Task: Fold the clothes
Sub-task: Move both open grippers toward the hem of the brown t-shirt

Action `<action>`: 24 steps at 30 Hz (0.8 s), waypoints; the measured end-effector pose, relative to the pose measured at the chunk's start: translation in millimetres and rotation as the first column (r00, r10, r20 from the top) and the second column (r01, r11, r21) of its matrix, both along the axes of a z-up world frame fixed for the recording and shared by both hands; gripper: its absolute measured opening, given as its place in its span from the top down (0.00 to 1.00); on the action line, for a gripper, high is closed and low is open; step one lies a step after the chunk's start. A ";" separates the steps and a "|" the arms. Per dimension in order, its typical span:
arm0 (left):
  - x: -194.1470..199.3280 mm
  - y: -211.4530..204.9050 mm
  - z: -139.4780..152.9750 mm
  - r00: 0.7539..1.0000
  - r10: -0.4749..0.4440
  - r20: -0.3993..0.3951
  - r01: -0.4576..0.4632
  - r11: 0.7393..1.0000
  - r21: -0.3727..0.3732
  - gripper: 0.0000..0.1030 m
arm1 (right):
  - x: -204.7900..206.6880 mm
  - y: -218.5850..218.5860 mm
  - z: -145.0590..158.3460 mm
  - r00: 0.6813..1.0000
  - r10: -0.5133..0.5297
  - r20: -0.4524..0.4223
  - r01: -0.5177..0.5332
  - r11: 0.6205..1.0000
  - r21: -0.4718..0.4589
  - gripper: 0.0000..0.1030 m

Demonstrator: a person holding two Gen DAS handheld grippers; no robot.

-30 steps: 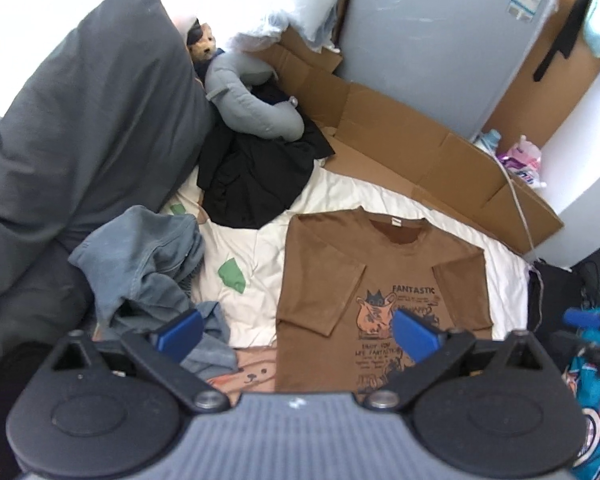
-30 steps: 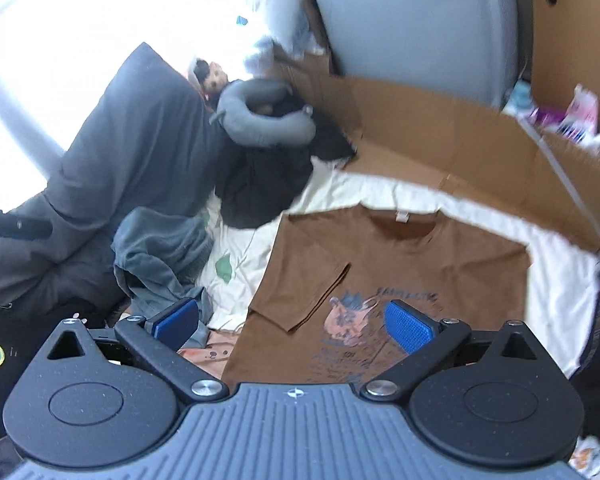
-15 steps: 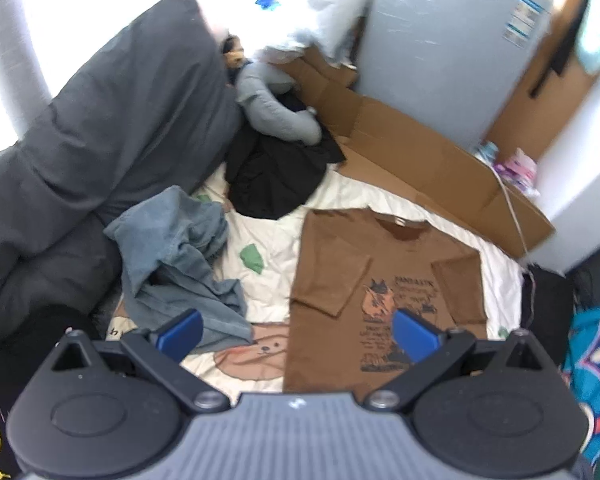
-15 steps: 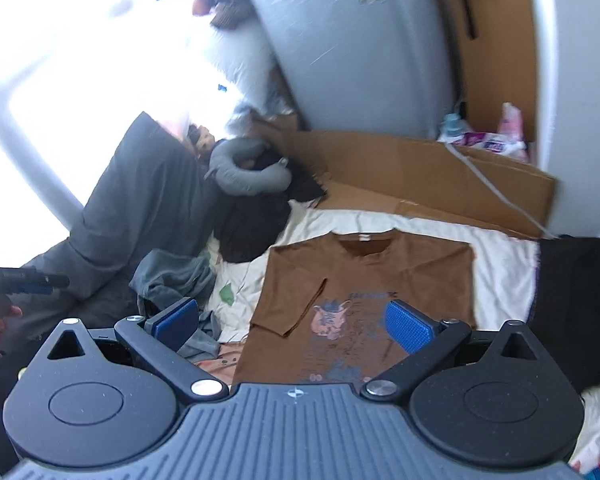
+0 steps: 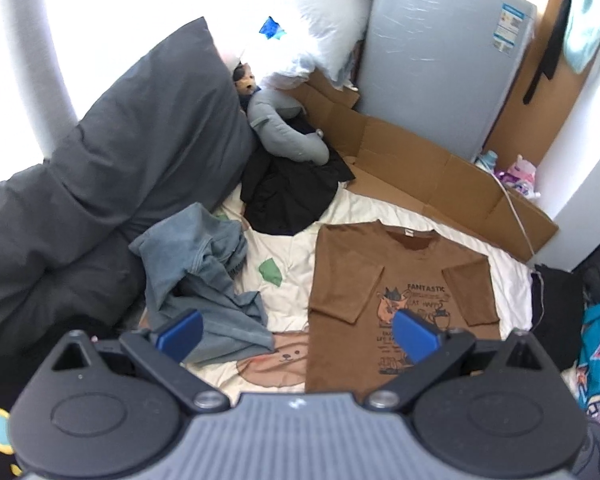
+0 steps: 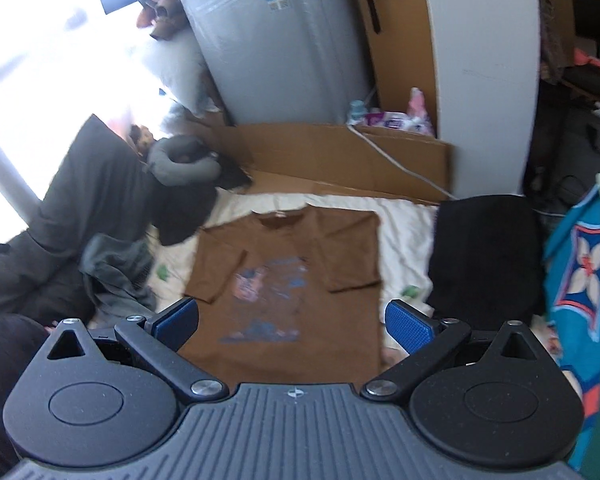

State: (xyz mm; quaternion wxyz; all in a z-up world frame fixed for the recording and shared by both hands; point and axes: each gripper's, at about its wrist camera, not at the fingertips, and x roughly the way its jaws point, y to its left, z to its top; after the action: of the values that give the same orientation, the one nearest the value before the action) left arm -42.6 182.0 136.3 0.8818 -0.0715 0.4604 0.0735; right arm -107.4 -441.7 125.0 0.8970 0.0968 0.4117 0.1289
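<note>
Here, a brown T-shirt (image 5: 404, 276) is seen flat on the bed, sleeves folded in, both grippers (image 5: 298, 330) (image 6: 292, 320) held wide above, empty.

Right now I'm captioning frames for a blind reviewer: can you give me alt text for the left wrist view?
A brown graphic T-shirt lies flat on a white bedsheet, both sleeves folded in, beyond the open, empty left gripper. A crumpled blue-grey garment lies to its left, a black garment behind.

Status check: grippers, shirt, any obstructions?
Left gripper open, empty. Right gripper open, empty. Brown T-shirt flat on bed, both sleeves folded in. Blue garment heaped beside it, not overlapping.
</note>
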 end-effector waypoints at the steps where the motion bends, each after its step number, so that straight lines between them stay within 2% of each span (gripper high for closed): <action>1: -1.1 1.5 -3.1 1.000 0.006 0.002 -0.006 1.000 0.005 0.01 | -3.2 -4.9 -2.3 1.000 -0.006 -0.004 0.006 1.000 -0.006 0.01; 3: -4.4 2.0 -7.3 1.000 0.008 0.026 -0.009 0.999 0.044 0.01 | -8.3 -14.8 -8.4 1.000 -0.023 -0.019 0.023 1.000 -0.006 0.01; 8: -12.9 -8.3 -30.0 0.995 -0.056 0.080 0.045 0.990 0.135 0.01 | -19.4 -34.8 -29.4 0.995 -0.074 -0.062 0.072 0.997 -0.027 0.01; 12: -21.1 -7.1 -68.0 0.993 -0.046 0.107 0.033 0.992 0.118 0.01 | -25.4 -36.9 -54.0 0.994 -0.085 -0.072 0.082 0.996 -0.038 0.01; 17: -27.7 -3.0 -135.7 0.999 -0.020 0.036 0.015 0.991 0.132 0.03 | -29.3 -29.7 -91.0 0.992 -0.060 -0.109 0.055 0.997 -0.053 0.01; 21: -42.3 6.5 -178.8 1.000 -0.002 -0.018 0.003 0.998 0.061 0.05 | -28.2 -26.8 -124.6 0.987 -0.061 -0.149 0.056 0.998 -0.038 0.01; 24: -48.4 8.9 -205.4 0.998 -0.011 -0.064 0.014 0.999 0.049 0.05 | -26.3 -23.2 -150.2 0.982 -0.064 -0.175 0.057 0.998 -0.041 0.02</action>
State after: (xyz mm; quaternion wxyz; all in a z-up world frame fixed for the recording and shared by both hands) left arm -91.0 190.9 -69.2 0.8686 -0.0443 0.4868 0.0818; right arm -133.7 -464.9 -25.2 0.8620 0.1044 0.4887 0.0852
